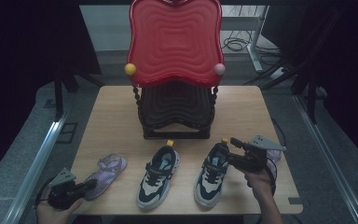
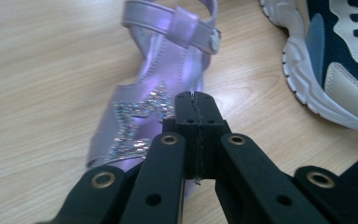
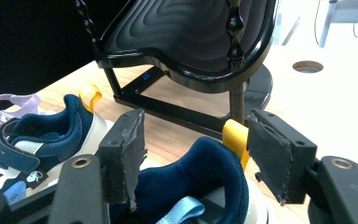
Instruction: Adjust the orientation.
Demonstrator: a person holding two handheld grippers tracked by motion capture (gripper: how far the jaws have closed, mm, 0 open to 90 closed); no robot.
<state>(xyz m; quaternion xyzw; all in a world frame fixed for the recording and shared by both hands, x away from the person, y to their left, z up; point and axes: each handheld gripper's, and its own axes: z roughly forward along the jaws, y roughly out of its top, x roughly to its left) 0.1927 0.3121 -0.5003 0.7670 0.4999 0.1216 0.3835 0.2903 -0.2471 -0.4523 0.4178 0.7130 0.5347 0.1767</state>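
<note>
While the left tool (image 2: 196,100) rests with jaws pressed together, empty, just over the purple sandal (image 2: 156,105) at seven o'clock on the desk (image 1: 116,100), the right tool (image 3: 191,156) stands wide around the heel of the right sneaker (image 1: 211,175) at five o'clock, pads not touching it.

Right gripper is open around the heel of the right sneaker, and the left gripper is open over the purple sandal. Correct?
Not quite. The left gripper is shut, not open: the left gripper view shows its jaws pressed together with nothing between them, over the purple sandal. The right gripper is open around the heel of the right sneaker, as you said.
</note>
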